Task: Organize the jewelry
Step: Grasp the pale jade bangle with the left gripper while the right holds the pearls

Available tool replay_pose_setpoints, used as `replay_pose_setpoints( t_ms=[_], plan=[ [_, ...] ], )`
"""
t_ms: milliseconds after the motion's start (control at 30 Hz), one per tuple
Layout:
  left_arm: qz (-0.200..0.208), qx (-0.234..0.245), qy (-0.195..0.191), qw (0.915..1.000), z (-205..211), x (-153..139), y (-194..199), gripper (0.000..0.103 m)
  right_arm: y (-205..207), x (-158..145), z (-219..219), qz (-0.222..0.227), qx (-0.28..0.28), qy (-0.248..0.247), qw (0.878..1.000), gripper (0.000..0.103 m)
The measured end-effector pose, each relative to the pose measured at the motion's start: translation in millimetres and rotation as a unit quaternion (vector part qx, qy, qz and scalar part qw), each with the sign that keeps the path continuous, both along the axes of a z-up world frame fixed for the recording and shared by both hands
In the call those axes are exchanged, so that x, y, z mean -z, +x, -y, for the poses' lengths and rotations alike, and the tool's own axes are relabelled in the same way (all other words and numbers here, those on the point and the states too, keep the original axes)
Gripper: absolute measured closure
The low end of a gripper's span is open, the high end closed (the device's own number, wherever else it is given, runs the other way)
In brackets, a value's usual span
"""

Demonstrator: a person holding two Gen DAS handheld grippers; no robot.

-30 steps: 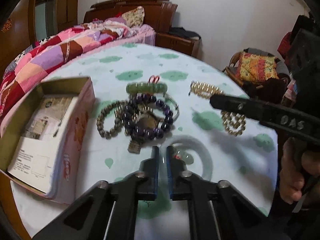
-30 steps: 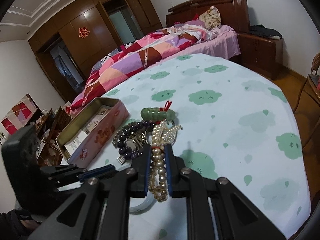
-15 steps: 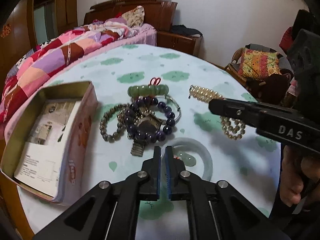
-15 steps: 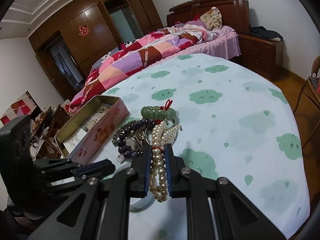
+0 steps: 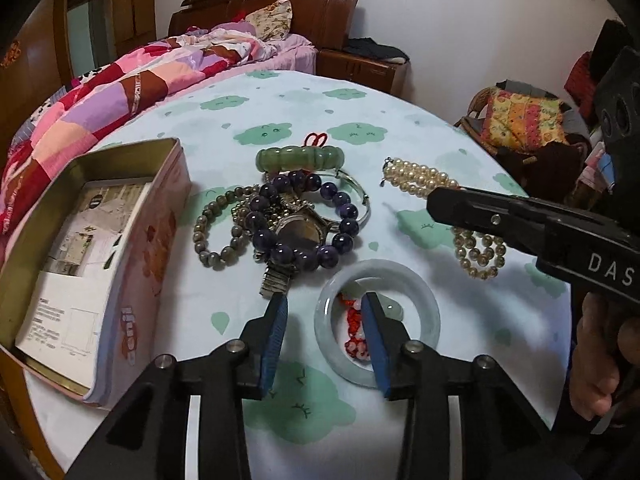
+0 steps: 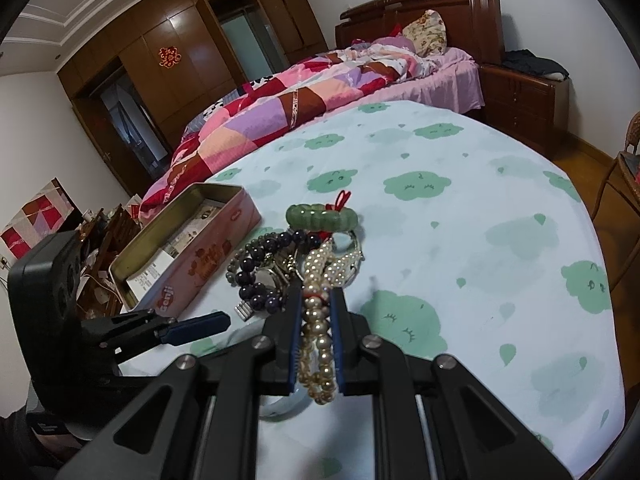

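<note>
Pearl bracelet (image 6: 318,344) pinched in downward-tilted right claw (image 6: 316,300)

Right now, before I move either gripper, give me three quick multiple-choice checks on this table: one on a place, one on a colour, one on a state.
1. Where is the pink tin relative to the jewelry pile, in the left wrist view?
A left B right C behind

2. What colour is the big-bead bracelet circling the watch?
A red B dark purple C white

3. What is the right gripper doing?
A open, empty B clamped on the pearl strand C holding the tin

Answers: 1 A, the tin sits at the left edge. 2 B, the beads look dark purple. 3 B, pearls sit pinched between its pads.
</note>
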State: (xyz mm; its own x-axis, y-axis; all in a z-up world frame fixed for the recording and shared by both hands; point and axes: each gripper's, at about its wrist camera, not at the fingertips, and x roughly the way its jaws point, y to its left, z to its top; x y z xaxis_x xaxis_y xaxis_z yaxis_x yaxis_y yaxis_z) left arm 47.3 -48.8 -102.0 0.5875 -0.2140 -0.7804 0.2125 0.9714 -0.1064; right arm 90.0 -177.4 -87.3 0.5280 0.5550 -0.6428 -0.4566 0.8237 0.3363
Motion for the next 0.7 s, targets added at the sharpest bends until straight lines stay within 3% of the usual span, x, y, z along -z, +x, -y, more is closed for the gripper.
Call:
replay_pose_setpoints(
  t_ms=[233,367,400,700],
  plan=[
    [-0.008,0.002,-0.005,1.0,-1.7,5.8,3.5,0.064,-1.3,0.8,-2.1,-0.001,0.0,-0.001,1.0,0.087],
    [-0.016,0.006,-0.013,0.9998,-3.4,9.8,5.8,0.082,-2.4,1.9,-4.5,-0.002,-0.002,-0.003,1.0,0.087],
    [-0.015,0.006,-0.013,0.9998,-3.6,8.5,5.4,0.092,-2.4,2.2,-5.0,-0.003,-0.003,-0.004,1.0,0.087],
    [0.036,0.011,-0.034,0.9987,-7.2,-27.8,-14.4,0.092,-4.0,-0.3,-4.1,0.004,0.0,-0.003,1.0,0.087]
  ],
)
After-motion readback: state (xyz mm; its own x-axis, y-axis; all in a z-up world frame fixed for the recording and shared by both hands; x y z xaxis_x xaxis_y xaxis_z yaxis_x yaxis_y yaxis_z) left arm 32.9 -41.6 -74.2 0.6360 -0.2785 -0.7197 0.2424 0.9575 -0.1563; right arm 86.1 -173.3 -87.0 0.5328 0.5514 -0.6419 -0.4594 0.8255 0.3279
